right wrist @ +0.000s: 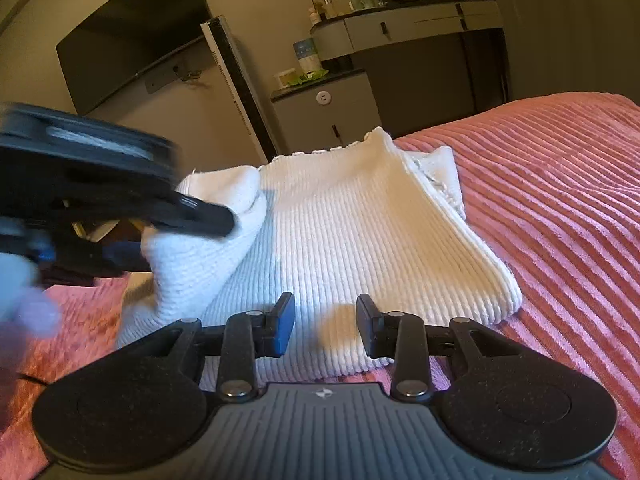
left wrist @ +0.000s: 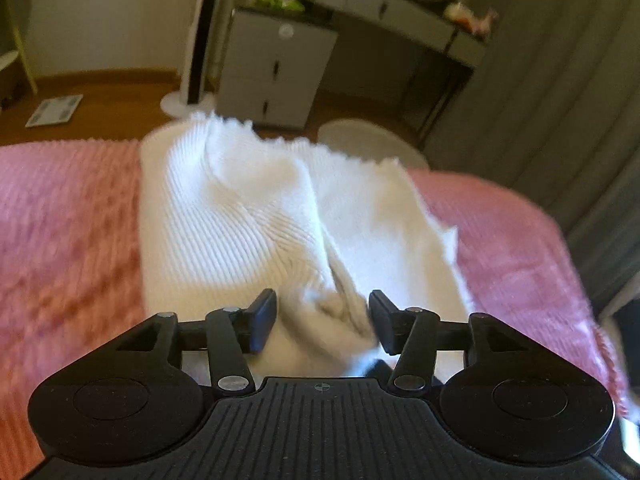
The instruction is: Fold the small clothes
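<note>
Warm, dim room light, brightest on the white knit sweater (left wrist: pixel 256 216), which nearly blows out. Left wrist view smears with motion blur across the pink bedspread (left wrist: pixel 68 216). In the right wrist view the left gripper (right wrist: pixel 208 216) is blurred, and fisheye bends the edges.

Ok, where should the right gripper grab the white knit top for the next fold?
Probably the near right corner of the white knit top, coming in low from the right over the pink bedspread. That rolled edge lies free and thick there, and the right gripper is open, while the left gripper works the opposite side.
</note>
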Demonstrator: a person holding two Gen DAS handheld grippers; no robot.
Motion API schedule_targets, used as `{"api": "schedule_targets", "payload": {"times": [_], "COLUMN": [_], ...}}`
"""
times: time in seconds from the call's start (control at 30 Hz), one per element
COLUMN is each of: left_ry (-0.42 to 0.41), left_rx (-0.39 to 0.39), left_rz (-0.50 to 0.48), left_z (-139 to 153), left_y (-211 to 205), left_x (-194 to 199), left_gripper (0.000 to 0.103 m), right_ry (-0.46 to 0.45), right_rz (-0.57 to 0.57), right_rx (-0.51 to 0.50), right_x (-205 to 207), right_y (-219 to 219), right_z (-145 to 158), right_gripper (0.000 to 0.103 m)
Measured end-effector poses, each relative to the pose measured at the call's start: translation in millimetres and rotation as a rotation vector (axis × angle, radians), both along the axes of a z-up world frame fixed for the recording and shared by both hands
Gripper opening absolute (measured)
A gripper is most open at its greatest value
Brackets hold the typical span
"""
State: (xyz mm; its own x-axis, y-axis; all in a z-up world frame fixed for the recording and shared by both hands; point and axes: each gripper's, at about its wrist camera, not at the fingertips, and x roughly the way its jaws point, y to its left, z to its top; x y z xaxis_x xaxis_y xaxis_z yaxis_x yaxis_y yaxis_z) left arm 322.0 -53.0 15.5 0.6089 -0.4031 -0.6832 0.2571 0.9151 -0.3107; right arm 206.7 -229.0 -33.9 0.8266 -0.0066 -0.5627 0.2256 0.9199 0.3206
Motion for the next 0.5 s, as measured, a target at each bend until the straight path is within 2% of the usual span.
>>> {"api": "schedule_targets", "payload": {"times": [0.03,0.07,0.1,0.17,0.27,0.33,0.4,0.5], "left_ry": [-0.028,-0.052,-0.070,-0.077,-0.027,0.003,0.027,0.024], "left_rx": [0.003,0.014,0.024,0.020,0.045,0.071,0.091,0.106], "left_rz": [0.009,0.031,0.064,0.116,0.180,0.217,0.232,0.176], "left_z": [4,7,9,5,-12,-24,-34,-39], "left_y": [3,9,14,29,46,57,64,63], "left_x": [-8,-17,-25,-37,-42,-46,-51,-54], "left_gripper": [0.063,0.073,0.075,0.075,0.075,0.075,0.075,0.078], "right_ry": [0.000,0.001,-0.001,0.000,-0.025,-0.041,-0.040,-0.019], "right_rz": [-0.001,-0.002,-0.005,-0.006,-0.007,-0.005,-0.007,-0.012], "right_rx": [-0.002,-0.004,-0.005,0.005,0.065,0.136,0.232,0.421], "right_x": [0,-1,-1,-2,-4,-5,-3,7], "right_y": [0,1,1,1,-4,-11,-23,-49], "right_z": [0,1,1,4,11,14,14,9], "right_gripper": [0.033,0.033,0.033,0.033,0.038,0.047,0.047,0.049]}}
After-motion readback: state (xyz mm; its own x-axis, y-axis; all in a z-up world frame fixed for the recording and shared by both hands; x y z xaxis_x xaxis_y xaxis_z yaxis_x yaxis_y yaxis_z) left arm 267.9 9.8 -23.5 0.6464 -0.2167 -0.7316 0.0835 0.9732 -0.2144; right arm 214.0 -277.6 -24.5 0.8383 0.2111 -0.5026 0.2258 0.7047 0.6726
